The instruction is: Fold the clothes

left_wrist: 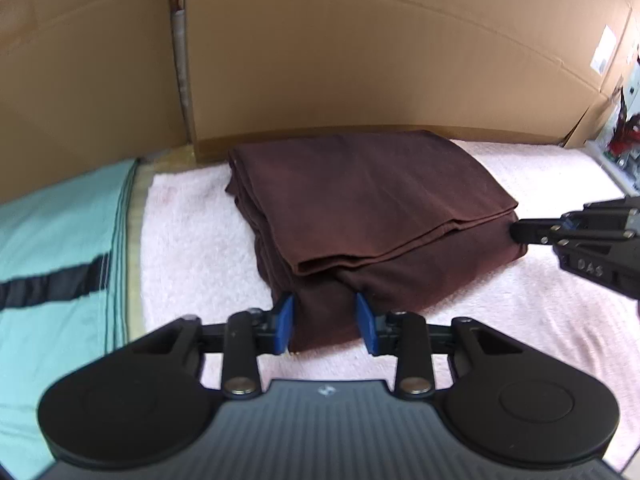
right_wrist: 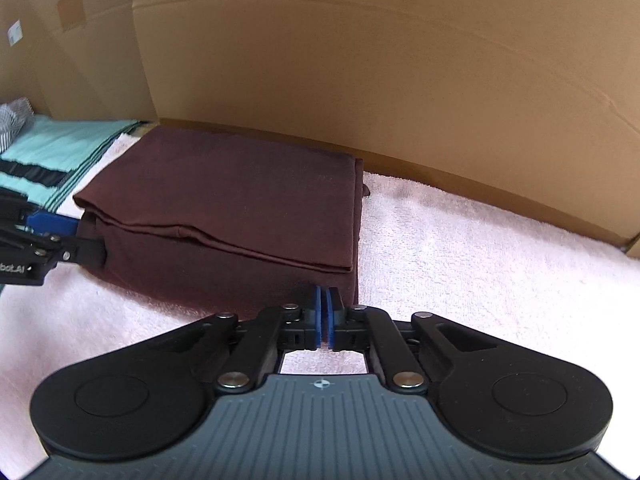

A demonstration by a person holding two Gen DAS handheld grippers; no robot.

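A dark brown garment (left_wrist: 372,208) lies folded into a thick rectangle on a pale pink towel (left_wrist: 192,240). My left gripper (left_wrist: 326,320) stands at its near corner, the blue pads (left_wrist: 285,320) apart with the corner's cloth lying loosely between them. In the right wrist view the same gripper (right_wrist: 86,250) shows at the garment's (right_wrist: 240,200) left end. My right gripper (right_wrist: 324,308) is shut, pads together, tips against the garment's near edge close to its right corner. No cloth shows between its pads. It enters the left wrist view as the right gripper (left_wrist: 518,232) touching the garment's right corner.
Cardboard walls (left_wrist: 360,60) close off the back and both sides. A mint-green cloth with dark stripes (left_wrist: 52,248) lies left of the towel, with a grey striped fabric (right_wrist: 14,118) behind it. Bare pink towel (right_wrist: 480,260) stretches right of the garment.
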